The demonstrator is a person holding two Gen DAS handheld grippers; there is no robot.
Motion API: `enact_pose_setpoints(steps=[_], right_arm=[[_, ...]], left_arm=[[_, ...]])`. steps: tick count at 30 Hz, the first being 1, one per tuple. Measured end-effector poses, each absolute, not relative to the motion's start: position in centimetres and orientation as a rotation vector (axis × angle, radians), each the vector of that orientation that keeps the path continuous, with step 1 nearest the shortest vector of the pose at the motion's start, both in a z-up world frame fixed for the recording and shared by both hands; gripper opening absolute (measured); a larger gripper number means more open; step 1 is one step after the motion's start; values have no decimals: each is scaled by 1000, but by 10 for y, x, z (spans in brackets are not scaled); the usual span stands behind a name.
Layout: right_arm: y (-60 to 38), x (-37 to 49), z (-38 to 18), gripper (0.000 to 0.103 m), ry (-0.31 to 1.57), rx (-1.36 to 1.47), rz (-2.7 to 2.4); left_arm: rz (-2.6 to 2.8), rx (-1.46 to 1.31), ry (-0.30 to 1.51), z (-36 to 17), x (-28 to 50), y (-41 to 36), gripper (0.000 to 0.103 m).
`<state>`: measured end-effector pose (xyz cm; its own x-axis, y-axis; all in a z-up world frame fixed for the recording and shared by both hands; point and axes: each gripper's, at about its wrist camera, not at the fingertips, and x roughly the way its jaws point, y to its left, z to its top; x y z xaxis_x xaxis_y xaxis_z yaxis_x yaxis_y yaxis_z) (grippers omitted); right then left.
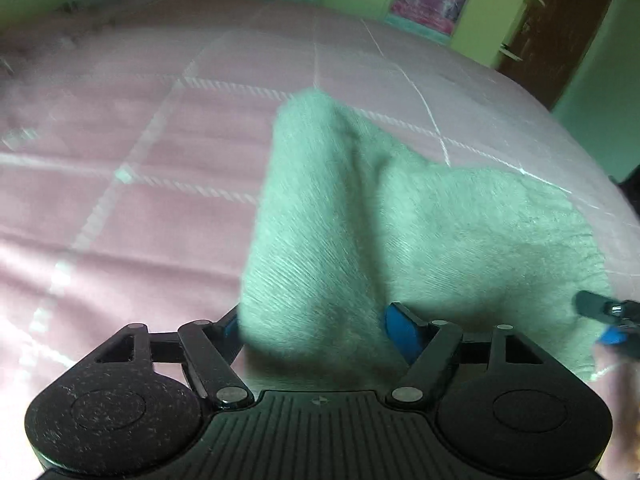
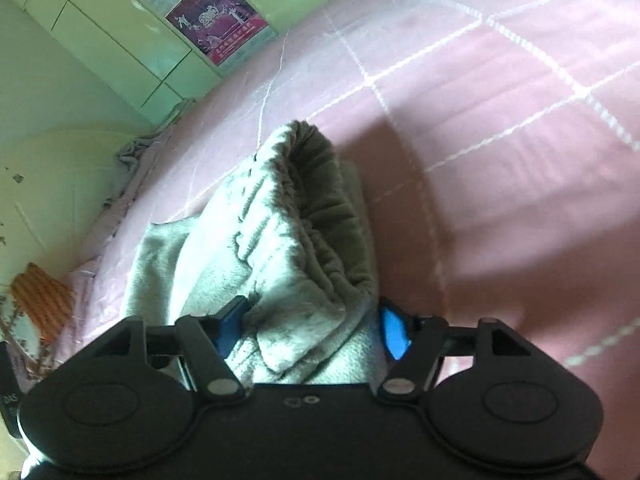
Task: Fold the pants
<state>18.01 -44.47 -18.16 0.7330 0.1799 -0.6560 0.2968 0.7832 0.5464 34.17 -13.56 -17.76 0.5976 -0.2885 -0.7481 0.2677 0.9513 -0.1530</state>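
The pants (image 1: 400, 232) are pale green fleece, lying on a pink bedspread (image 1: 140, 140). My left gripper (image 1: 316, 332) has its blue pads on either side of a raised fold of the pants and grips it. In the right wrist view the pants (image 2: 280, 232) show their gathered elastic waistband (image 2: 316, 184), bunched and lifted. My right gripper (image 2: 312, 332) is shut on the fabric near the waistband. The right gripper also shows at the right edge of the left wrist view (image 1: 612, 316).
The pink bedspread with white grid lines fills both views. Green cabinets with posters (image 2: 216, 20) stand beyond the bed. A brown door (image 1: 560, 28) is at the far right. An orange cloth (image 2: 40, 296) lies beside the bed.
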Motion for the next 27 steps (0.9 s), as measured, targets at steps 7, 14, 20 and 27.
enact_pose_setpoints(steps=[7, 14, 20, 27], right_arm=[[-380, 176, -107, 33, 612, 247, -112], [-362, 204, -157, 20, 837, 72, -149], [-365, 194, -156, 21, 816, 123, -177], [-364, 191, -149, 29, 839, 175, -180]], left_arm=[[-329, 65, 802, -149, 319, -149, 74], [-288, -3, 940, -183, 314, -149, 88], [-275, 100, 903, -176, 305, -165, 89], [-302, 235, 864, -158, 294, -185, 103]])
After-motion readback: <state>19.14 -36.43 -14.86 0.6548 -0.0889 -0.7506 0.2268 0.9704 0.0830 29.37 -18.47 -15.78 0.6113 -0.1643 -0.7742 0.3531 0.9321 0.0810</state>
